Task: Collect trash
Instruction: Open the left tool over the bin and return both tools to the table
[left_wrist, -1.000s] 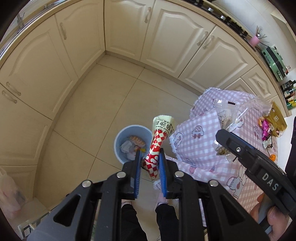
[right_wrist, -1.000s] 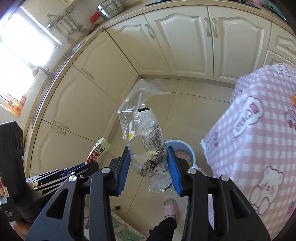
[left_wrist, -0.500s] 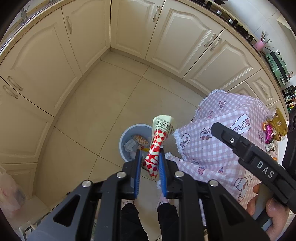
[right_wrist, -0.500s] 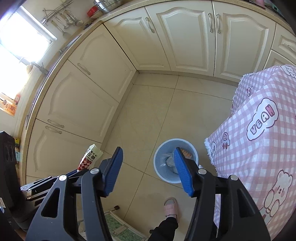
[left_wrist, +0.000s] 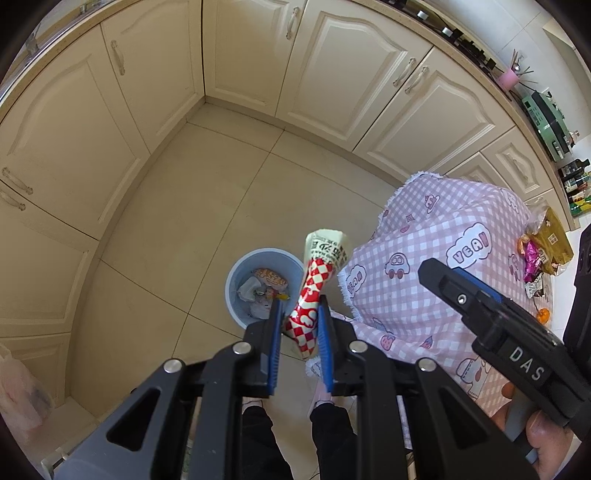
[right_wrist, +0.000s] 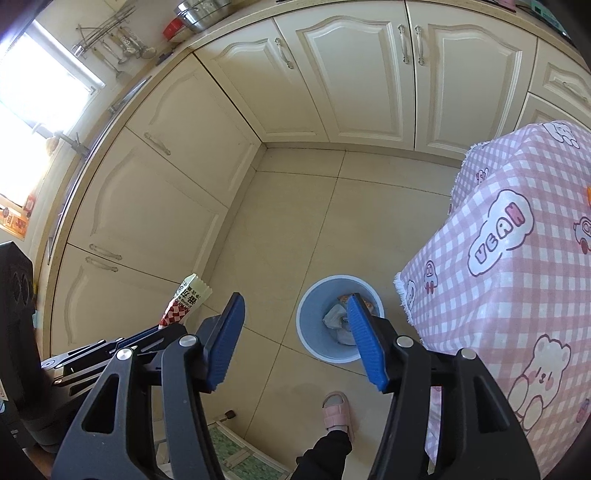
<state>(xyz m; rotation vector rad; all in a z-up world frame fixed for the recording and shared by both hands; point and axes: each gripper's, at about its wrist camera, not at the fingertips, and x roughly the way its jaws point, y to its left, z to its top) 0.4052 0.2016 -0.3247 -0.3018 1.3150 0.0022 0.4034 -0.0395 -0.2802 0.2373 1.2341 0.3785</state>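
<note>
My left gripper (left_wrist: 298, 314) is shut on a red-and-white checked wrapper (left_wrist: 317, 280) with a cream top, held high above the floor beside a blue bin (left_wrist: 236, 284). The bin holds several pieces of trash (left_wrist: 264, 286). My right gripper (right_wrist: 295, 317) is open and empty above the same bin (right_wrist: 317, 332). The wrapper (right_wrist: 184, 301) shows at the left in the right wrist view. More wrappers (left_wrist: 543, 251) lie on the pink checked tablecloth (left_wrist: 443, 266).
Cream cabinets (left_wrist: 332, 74) line the back and left walls. The table with its cloth (right_wrist: 517, 258) stands right of the bin. The person's slippered foot (right_wrist: 338, 413) is on the tile floor below. A pink plastic bag (left_wrist: 18, 391) sits at far left.
My right gripper opened and the clear plastic bag it held is gone from its jaws. The left gripper keeps hold of the checked wrapper and has shifted slightly.
</note>
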